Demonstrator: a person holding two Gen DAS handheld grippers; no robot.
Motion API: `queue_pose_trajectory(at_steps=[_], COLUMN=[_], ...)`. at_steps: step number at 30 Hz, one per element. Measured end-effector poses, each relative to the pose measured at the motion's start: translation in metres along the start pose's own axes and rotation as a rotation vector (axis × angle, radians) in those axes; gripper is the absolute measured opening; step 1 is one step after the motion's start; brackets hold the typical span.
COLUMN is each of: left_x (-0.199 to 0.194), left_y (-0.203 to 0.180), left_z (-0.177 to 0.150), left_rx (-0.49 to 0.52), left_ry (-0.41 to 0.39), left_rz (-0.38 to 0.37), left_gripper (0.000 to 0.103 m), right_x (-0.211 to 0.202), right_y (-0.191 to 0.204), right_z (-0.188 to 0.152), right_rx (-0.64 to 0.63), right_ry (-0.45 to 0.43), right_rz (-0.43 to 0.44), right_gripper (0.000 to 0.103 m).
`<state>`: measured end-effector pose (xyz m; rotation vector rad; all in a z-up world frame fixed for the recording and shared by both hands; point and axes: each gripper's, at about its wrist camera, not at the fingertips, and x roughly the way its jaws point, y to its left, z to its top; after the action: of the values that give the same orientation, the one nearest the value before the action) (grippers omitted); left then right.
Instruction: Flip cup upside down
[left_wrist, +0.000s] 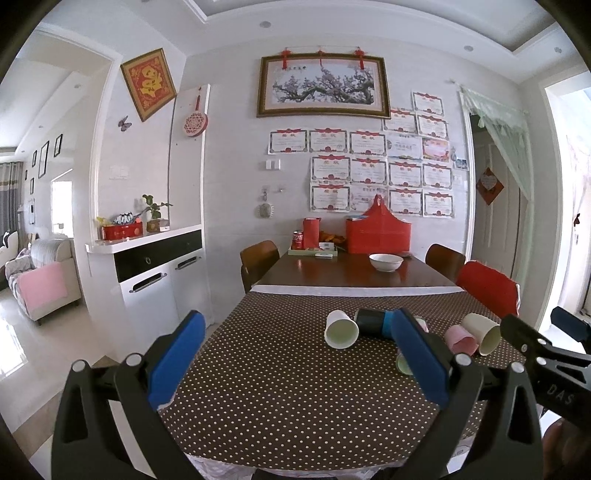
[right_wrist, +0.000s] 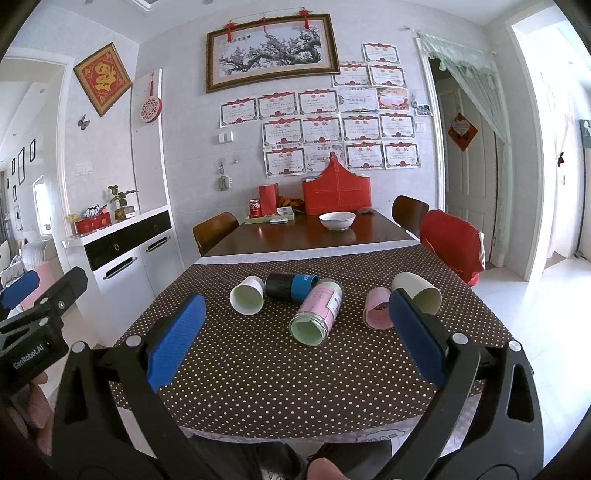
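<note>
Five cups are lying on their sides on the dotted cloth (right_wrist: 258, 369) covering the near half of the table, none flipped yet. White cup (right_wrist: 246, 295) is sitting toward the cloth's left side, mouth facing the near edge; black-and-blue cup (right_wrist: 290, 286) is lying just beside it on the right, looking like it's touching. Pink-label cup (right_wrist: 317, 314) is lying mid-cloth, green inside facing the near edge, its far end against the black-and-blue one. Pink cup (right_wrist: 376, 314) and cream cup (right_wrist: 417, 293) are lying toward the cloth's right edge, next to each other; cream one's mouth is facing near-right. Left gripper (left_wrist: 295, 362) is hanging wide open over the near-left part of the cloth, gripping nothing; its right finger (left_wrist: 419, 360) is blocking most of the pink-label cup in the left wrist view. Right gripper (right_wrist: 295, 339) is also spread wide, empty, hovering above the near edge, with the pink-label cup showing between its fingers further out; its right finger (right_wrist: 415, 338) is overlapping the pink and cream cups in view, contact can't be told. Bare wood at the far end is carrying a white bowl (right_wrist: 337, 220), a red bag (right_wrist: 336, 192) and a soda can (right_wrist: 255, 208) by the wall.
</note>
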<state>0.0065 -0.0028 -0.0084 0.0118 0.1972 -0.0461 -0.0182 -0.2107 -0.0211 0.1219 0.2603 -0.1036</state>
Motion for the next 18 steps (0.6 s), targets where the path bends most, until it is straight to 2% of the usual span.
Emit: queue_pose_trajectory(at_steps=[18], left_x=[0.0087], left_y=[-0.0026], left_z=[-0.0032], left_rx=[0.001], left_ry=[0.021], left_rz=[-0.015], left_gripper=[0.099], right_x=[0.0059], right_y=[-0.0018], right_z=[-0.0032], right_rx=[0.0], right_ry=[0.006], right_rz=[0.007], right_gripper=[0.097])
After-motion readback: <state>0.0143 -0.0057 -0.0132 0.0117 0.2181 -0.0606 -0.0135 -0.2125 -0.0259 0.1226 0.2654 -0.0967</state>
